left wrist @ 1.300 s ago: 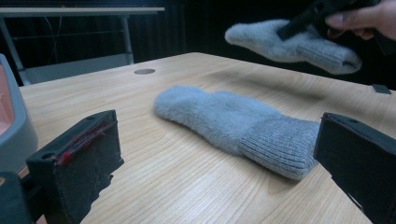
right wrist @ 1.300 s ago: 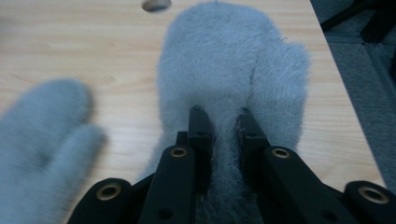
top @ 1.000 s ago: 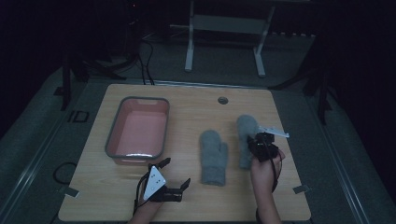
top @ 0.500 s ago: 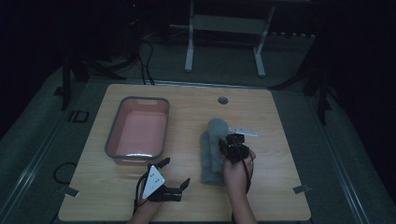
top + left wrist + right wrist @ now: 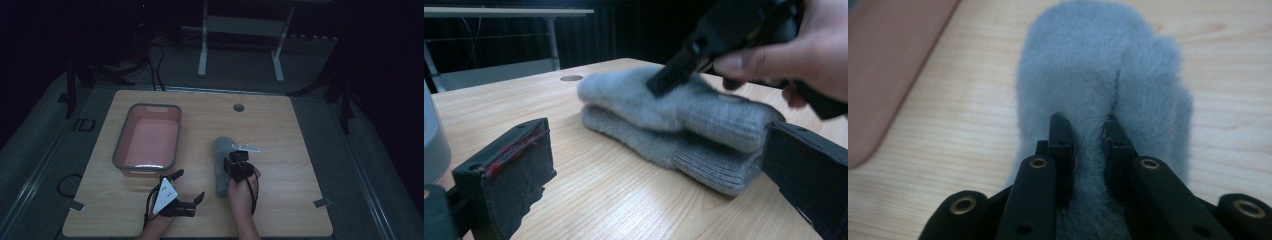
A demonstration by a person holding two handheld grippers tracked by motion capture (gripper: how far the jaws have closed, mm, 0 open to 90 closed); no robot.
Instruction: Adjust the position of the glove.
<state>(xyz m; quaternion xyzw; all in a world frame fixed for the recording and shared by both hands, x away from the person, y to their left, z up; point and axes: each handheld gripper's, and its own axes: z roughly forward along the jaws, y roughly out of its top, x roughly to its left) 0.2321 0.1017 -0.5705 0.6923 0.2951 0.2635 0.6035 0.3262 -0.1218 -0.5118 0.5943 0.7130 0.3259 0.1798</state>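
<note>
Mittens (image 5: 684, 125) lie stacked, right gripper (image 5: 1087, 131) pinching the upper one (left gripper (image 5: 188, 186) gapes); pink tub (image 5: 147, 140) nearby.

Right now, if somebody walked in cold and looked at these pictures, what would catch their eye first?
Probably the two grey mittens stacked one on the other at the middle of the wooden table, with the right gripper pinching the fluffy top one. Next, the pink tray with a grey rim at the table's left, and the left gripper resting near the front edge with its jaws apart, aimed at the stack.
</note>
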